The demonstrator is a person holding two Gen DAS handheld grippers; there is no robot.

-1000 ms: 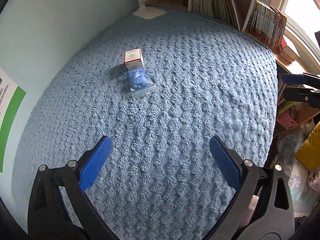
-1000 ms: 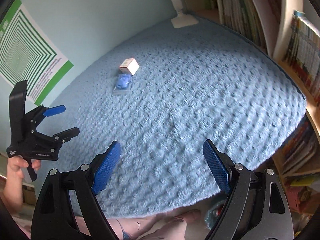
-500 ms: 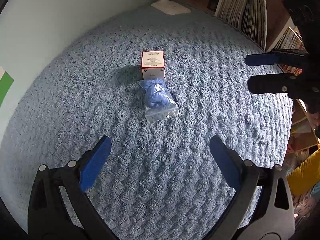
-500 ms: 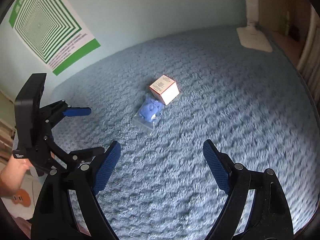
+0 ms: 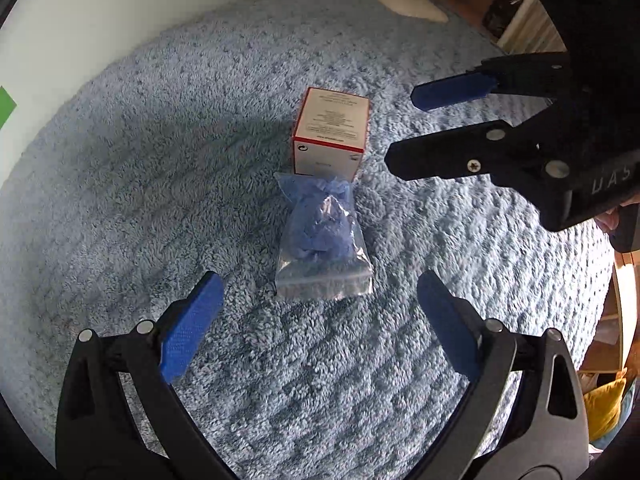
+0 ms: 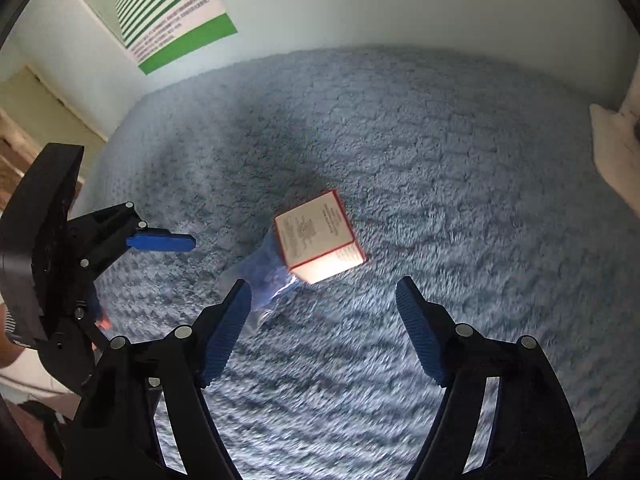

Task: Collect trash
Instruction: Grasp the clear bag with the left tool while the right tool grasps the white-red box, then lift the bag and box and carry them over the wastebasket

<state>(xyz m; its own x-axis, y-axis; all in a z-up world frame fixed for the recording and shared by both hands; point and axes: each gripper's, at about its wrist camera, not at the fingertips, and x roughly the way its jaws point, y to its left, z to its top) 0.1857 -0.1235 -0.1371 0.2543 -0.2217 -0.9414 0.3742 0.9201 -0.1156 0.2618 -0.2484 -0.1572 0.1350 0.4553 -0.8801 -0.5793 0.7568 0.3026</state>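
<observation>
Likely light and crushable, the small box sits mid-blanket touching the limp, slippery bag at its 6 o'clock — with both grippers open and empty, the right's jaws just narrowing, pinch the box's flat sides gently.

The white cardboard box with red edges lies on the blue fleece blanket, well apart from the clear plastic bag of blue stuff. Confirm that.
Not quite. The white cardboard box with red edges does lie on the blue fleece blanket, but the clear plastic bag of blue stuff sits right against it, not well apart. The left wrist view shows this.
</observation>
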